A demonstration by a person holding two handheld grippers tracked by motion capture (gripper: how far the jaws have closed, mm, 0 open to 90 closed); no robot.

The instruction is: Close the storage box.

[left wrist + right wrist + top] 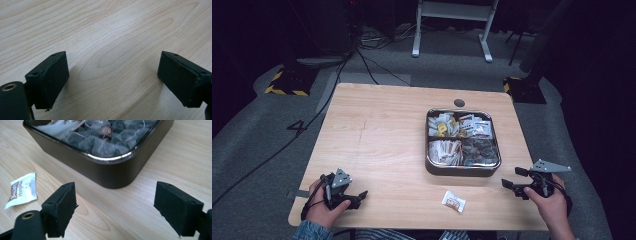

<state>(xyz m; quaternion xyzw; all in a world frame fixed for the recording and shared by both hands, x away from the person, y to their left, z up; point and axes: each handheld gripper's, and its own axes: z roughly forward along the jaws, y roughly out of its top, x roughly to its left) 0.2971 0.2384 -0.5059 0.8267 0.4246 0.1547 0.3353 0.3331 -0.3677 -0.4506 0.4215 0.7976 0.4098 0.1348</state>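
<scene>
The tray (110,173) runs off the top edge of the right gripper view. Print on the sachet (22,190) is too blurred to read fully. The tray's packets (452,135) are too small to identify from above.

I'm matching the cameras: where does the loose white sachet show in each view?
High view: sachet on the table, near the front edge, just before the tray.
Left gripper view: bare wood between the jaws.
Right gripper view: sachet at far left.
Shared landmark: the tray.

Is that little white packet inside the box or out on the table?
Out. The white packet lies flat on the bare wooden table, apart from the near wall of the divided box, between the two grippers and touched by neither.
</scene>
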